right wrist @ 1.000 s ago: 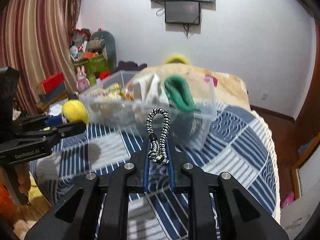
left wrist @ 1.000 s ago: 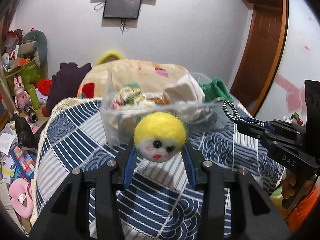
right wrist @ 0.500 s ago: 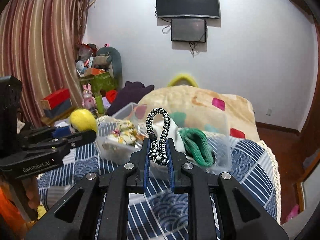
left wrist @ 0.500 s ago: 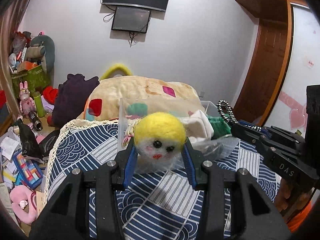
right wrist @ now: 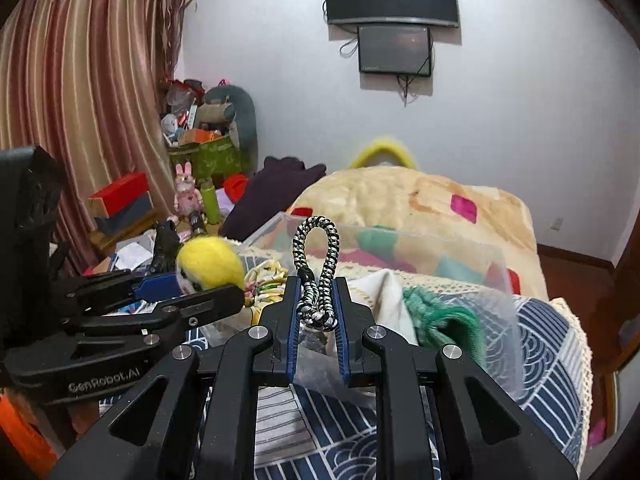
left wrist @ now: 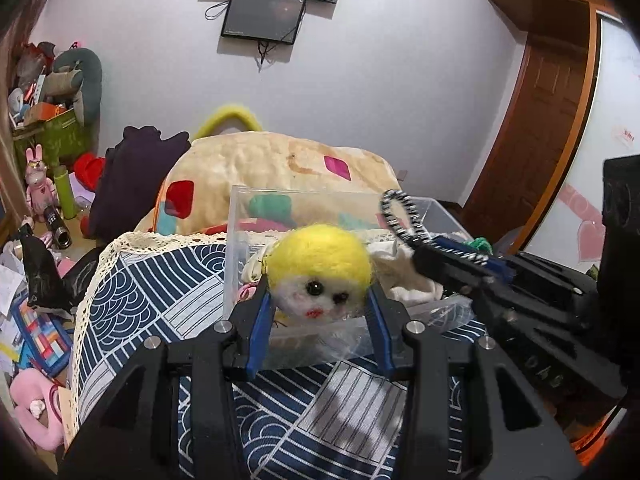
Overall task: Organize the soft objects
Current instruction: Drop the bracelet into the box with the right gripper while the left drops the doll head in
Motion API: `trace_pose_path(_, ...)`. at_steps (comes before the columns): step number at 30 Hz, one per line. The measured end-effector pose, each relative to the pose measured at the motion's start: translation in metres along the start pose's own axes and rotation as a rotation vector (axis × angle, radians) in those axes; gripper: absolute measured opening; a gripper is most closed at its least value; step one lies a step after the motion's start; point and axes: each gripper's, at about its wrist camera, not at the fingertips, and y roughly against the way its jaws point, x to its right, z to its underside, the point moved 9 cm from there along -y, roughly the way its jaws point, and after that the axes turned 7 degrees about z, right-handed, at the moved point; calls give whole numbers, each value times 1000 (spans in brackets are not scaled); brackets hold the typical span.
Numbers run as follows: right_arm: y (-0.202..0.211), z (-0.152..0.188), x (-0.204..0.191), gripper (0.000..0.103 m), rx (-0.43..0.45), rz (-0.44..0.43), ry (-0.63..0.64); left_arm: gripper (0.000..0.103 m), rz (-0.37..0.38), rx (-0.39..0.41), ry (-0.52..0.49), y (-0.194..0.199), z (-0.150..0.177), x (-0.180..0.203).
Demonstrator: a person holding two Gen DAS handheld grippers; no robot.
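Observation:
My left gripper point(left wrist: 318, 300) is shut on a yellow-haired felt doll head point(left wrist: 318, 276), held at the near edge of a clear plastic box point(left wrist: 240, 216) on the bed. The doll head also shows in the right wrist view point(right wrist: 210, 266). My right gripper point(right wrist: 318, 300) is shut on a black-and-white braided cord loop point(right wrist: 316, 264), held over the box point(right wrist: 500, 280); the loop shows in the left wrist view point(left wrist: 400, 216). The box holds a white cloth point(right wrist: 384, 292), green yarn point(right wrist: 444, 316) and a floral fabric piece point(right wrist: 264, 280).
The box stands on a blue-and-white patterned bedspread point(left wrist: 132, 304). A beige quilt point(right wrist: 420, 200) and a dark purple garment point(left wrist: 132, 176) lie behind it. Toys and clutter cover the floor at the left point(left wrist: 36, 320). A wooden door point(left wrist: 532, 120) stands at the right.
Both grippers have moved forward toward the box with their objects still held. The right gripper now sits close beside the left one, over the box.

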Motion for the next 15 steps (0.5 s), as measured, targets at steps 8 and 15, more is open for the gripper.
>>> trace_pose_path(8, -27, 15, -1, 14, -75, -5, 11, 43, -36, -43, 9, -23, 4, -11)
trace_pose_path(15, -26, 23, 2, 16, -101, -18, 10, 53, -39, -51, 6, -24, 6, -13)
